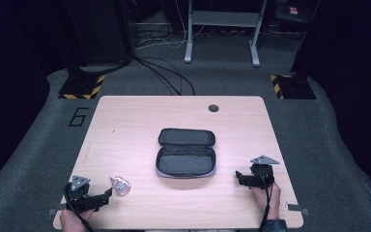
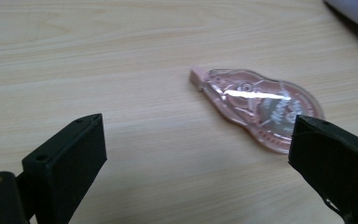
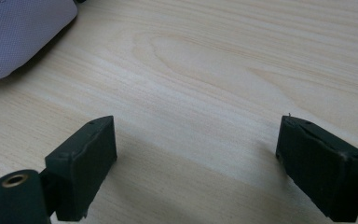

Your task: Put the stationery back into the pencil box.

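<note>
Left tongs (image 1: 107,193), jaws spread and empty, rest on the pale woodgrain tabletop (image 1: 125,121) just short of a clear pink teardrop-shaped tape dispenser (image 2: 261,107), its long axis angled across their reach. Right tongs (image 1: 237,175), also apart, sit farther off beside an open grey fabric pouch (image 1: 186,152).

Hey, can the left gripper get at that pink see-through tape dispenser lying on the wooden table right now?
Probably yes. The left gripper is open, and the pink translucent tape dispenser lies flat on the wooden table just ahead of its jaws, with bare wood between them.
</note>
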`<state>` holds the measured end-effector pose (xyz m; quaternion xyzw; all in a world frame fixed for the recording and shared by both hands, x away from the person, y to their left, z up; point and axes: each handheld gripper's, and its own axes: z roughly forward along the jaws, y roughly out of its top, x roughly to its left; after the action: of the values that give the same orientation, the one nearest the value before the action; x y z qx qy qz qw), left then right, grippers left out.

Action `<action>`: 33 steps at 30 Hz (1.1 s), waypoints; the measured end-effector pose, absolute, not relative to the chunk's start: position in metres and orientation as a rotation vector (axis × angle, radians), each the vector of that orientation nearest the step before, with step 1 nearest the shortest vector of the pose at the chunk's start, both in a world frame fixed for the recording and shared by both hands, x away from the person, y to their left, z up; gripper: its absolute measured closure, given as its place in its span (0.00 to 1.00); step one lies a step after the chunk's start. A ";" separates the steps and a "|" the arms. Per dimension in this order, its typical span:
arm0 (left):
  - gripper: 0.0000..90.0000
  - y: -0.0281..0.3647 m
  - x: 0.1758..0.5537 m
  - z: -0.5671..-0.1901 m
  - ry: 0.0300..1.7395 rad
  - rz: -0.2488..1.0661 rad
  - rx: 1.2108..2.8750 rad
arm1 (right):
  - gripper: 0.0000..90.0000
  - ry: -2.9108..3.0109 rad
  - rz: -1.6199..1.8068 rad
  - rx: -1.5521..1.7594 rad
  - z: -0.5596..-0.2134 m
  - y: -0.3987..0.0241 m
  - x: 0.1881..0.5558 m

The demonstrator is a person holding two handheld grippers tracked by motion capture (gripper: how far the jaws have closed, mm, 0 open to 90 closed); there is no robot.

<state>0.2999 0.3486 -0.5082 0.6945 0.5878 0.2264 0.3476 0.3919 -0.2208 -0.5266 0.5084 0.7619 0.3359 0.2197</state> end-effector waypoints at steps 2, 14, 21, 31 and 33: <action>0.05 0.341 0.300 -0.509 1.508 0.576 1.817 | 0.13 2.111 0.929 1.402 -0.527 -0.221 0.392; 0.06 0.313 0.311 -0.515 1.423 0.506 1.906 | 0.14 2.113 0.923 1.400 -0.527 -0.221 0.392; 0.07 0.310 0.318 -0.516 1.398 0.471 1.935 | 0.15 2.109 0.925 1.406 -0.527 -0.221 0.392; 0.08 0.304 0.332 -0.516 1.354 0.439 1.942 | 0.15 2.106 0.928 1.409 -0.527 -0.221 0.392; 0.08 0.302 0.335 -0.517 1.346 0.431 1.951 | 0.15 2.106 0.928 1.409 -0.527 -0.221 0.392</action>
<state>0.3351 0.3024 -0.5166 0.7561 0.5217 0.1671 0.3580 0.3918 -0.2208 -0.5269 0.5095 0.7613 0.3356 0.2197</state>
